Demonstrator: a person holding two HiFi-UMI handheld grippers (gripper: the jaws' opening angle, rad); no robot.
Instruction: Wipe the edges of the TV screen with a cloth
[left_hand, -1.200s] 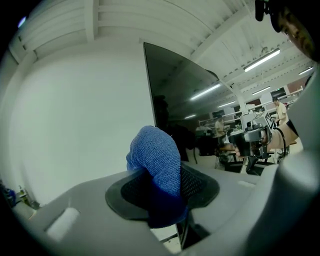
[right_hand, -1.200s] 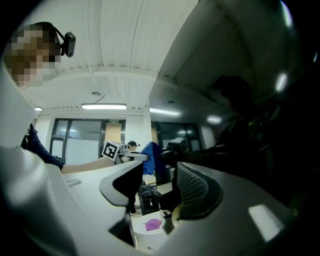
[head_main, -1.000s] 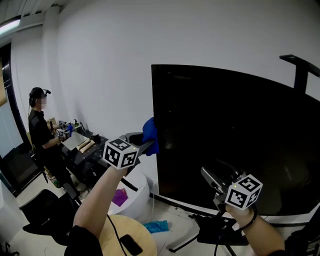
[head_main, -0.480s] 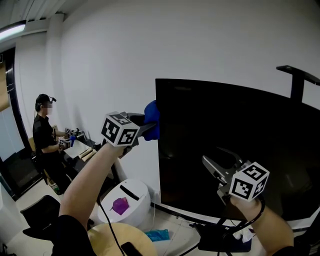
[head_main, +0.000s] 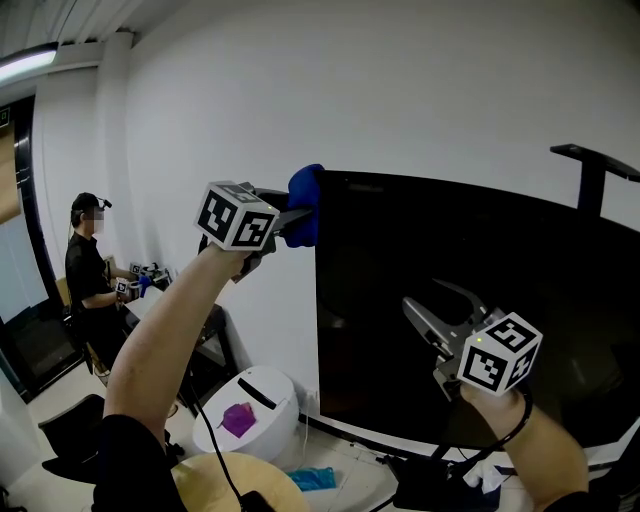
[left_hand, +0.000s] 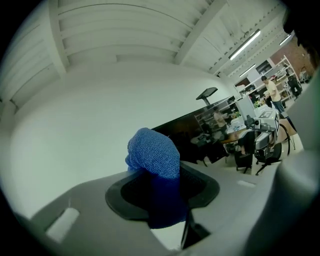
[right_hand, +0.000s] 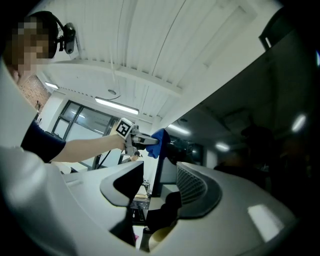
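- Two tools are in view in front of a TV (head_main: 470, 290), one in each of the person's hands.
- The TV stands upright with its long axis running left to right. Its dark screen faces the person, and a white wall (head_main: 420, 90) lies behind it.
- The left tool (head_main: 290, 217) is raised to the TV's top left corner and points right, toward the screen's edge.
- Its jaws are clamped on a blue cloth (head_main: 306, 200). In the left gripper view the cloth (left_hand: 152, 155) is bunched into a lump that sticks out past the jaws of the left tool (left_hand: 160, 187).
- The cloth's free end touches the TV at the top of its left edge, right at the corner.
- The right tool (head_main: 421, 292) is held lower, in front of the lower middle of the screen. It points up and left.
- In its own view the right tool (right_hand: 159, 187) has its jaws wide apart with nothing between them. Through the gap the TV's left edge shows, and above it the cloth (right_hand: 160, 136) on the corner.
- A black arm (head_main: 595, 170) rises behind the TV's top right.
- Low down on the left stand a white round bin (head_main: 250, 405) and, nearer, a round wooden top (head_main: 240, 480).
- Far left, a person (head_main: 85, 270) in dark clothes stands at a bench (head_main: 150, 290).
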